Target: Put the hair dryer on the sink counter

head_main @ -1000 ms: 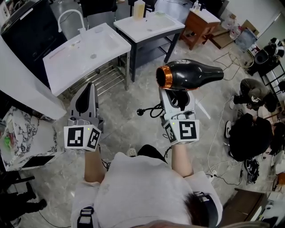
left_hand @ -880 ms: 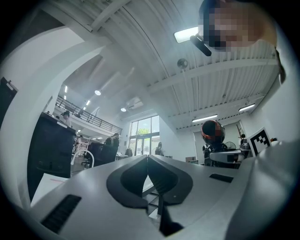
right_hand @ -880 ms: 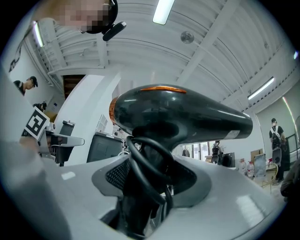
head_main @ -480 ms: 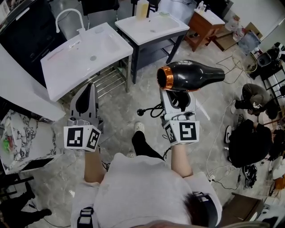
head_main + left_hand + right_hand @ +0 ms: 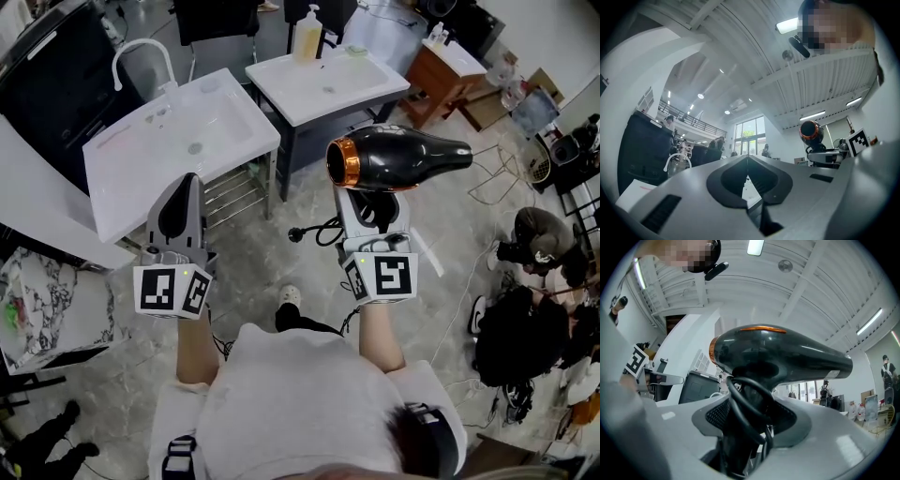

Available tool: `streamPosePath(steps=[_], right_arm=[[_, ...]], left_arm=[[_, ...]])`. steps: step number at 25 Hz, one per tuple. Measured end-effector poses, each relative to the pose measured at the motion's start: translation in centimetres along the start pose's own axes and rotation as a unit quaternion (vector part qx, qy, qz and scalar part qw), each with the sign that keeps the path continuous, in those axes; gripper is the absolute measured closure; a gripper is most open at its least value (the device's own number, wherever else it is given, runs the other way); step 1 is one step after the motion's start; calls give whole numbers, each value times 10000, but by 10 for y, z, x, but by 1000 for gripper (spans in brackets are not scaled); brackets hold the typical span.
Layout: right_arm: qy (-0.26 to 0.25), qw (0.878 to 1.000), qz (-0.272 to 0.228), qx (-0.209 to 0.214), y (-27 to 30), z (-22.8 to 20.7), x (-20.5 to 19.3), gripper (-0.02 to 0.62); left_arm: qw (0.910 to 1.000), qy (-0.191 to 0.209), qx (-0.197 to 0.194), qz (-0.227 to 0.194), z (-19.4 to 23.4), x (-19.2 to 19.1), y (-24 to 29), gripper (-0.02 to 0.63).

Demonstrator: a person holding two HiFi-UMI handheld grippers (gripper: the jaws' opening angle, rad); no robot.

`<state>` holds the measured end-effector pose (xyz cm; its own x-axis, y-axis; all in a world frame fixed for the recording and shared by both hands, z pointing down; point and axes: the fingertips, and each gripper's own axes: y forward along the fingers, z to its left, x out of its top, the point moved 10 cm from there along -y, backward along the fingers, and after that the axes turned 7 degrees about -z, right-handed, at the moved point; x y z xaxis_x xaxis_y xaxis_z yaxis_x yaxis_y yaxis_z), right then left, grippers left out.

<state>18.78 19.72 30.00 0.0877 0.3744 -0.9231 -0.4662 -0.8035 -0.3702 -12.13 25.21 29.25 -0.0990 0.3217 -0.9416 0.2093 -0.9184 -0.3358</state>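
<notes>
Black hair dryer [image 5: 403,157]: handle clamped in right tongs [image 5: 373,208], barrel level, up over the floor, apart from white sink bench [image 5: 122,183]. Jaws of left tongs [image 5: 188,186] pressed together, nothing between.

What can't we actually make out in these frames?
1. Handle of the hair dryer: in the head view, hidden inside the right gripper; in the right gripper view, cord loops cover it.
2. Bottle label: head view, too small.
3. Nearer sink counter: left gripper view, mostly hidden by the fingers.
</notes>
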Motion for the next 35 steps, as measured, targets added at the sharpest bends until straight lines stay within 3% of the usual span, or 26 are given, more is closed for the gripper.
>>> streamPosePath(steps=[11,19,25,35], right_arm=[[45,9997,-77,223,74,-65,-37,342],[132,9994,-85,294,102,-91,-59,342],[161,9993,-46,332,128,-94,-75,342],[96,9998,-84,131,207,-102,-103,342]], left_arm=[[9997,158,142,-117,-4,-29,96,598],[9996,169,208,-110,-5,-45,126,598],[9995,126,278,-25,14,-59,148,598],[10000,69,-66,-22,62,-82,231,598]])
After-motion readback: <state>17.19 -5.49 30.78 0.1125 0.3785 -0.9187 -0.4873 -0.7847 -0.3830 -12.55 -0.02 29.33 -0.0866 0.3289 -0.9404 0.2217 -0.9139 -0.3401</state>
